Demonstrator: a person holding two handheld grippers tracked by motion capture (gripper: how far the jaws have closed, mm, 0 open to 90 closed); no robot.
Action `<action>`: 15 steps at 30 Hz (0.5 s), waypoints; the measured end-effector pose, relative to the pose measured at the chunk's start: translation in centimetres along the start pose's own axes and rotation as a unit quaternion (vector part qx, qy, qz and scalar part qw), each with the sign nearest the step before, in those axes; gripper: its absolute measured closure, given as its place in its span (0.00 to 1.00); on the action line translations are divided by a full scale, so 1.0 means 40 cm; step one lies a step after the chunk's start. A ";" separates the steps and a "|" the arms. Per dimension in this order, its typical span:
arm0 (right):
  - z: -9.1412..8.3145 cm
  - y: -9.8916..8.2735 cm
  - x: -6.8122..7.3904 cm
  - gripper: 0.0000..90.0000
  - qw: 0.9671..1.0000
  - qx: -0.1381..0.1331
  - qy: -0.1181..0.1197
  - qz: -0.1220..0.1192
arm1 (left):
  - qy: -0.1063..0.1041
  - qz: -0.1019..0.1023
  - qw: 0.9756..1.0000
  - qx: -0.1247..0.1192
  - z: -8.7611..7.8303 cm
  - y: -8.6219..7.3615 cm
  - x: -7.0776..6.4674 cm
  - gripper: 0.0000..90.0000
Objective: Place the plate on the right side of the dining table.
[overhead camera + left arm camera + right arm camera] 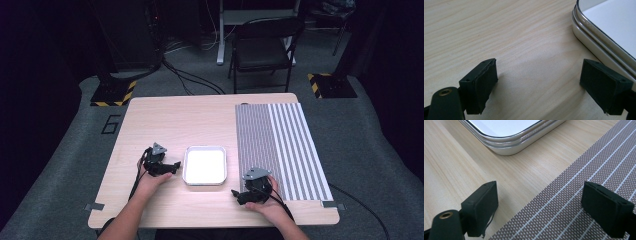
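Stage: I judge this the very start; nothing is lifted, nothing gripped.
Tray: the white tray (205,165) lies flat at the table's near centre, bare inside as far as I can see, between my two grippers.
Left gripper: my left gripper (176,165) rests on the table (170,120) at the tray's 9 o'clock, jaws pointing toward it and spread wide with nothing between them; in the left gripper view the tray rim (599,47) sits just beside the outer jaw, and I cannot tell whether they touch.
Right gripper: my right gripper (234,193) lies at the tray's 4 o'clock, jaws wide apart and empty, straddling the edge of the striped mat (584,185); the tray corner (509,147) is near, ahead, not touching.
Mat: it covers the table's right part, from 12 to 5 o'clock of the tray, flat and unhandled.
Left to do: everything, I reckon; a first grasp on the tray or mat has not yet been made.
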State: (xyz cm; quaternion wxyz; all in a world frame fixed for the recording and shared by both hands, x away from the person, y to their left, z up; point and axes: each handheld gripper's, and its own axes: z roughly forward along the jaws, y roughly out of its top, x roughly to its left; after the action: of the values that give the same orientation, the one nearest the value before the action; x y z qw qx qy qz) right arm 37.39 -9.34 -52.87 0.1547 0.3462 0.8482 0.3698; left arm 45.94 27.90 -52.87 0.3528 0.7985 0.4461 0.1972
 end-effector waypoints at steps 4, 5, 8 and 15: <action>0.001 0.001 0.001 0.13 1.000 0.003 0.003 -0.002 | 0.000 0.000 1.000 0.000 0.000 0.000 0.000 0.16; 0.001 0.001 0.001 0.13 1.000 0.002 0.003 -0.001 | 0.000 0.000 1.000 0.000 0.000 0.000 0.000 0.16; 0.001 0.001 0.001 0.13 1.000 0.002 0.003 -0.001 | 0.001 0.001 1.000 0.001 0.000 0.000 0.000 0.16; 0.001 0.000 0.000 0.14 1.000 0.000 0.001 -0.001 | -0.001 -0.002 1.000 -0.001 -0.001 -0.002 -0.002 0.16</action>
State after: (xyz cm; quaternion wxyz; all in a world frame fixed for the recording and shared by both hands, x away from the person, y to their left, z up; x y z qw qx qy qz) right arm 37.40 -9.30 -52.88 0.1540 0.3446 0.8490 0.3698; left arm 45.82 27.87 -52.88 0.3547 0.7973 0.4473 0.1959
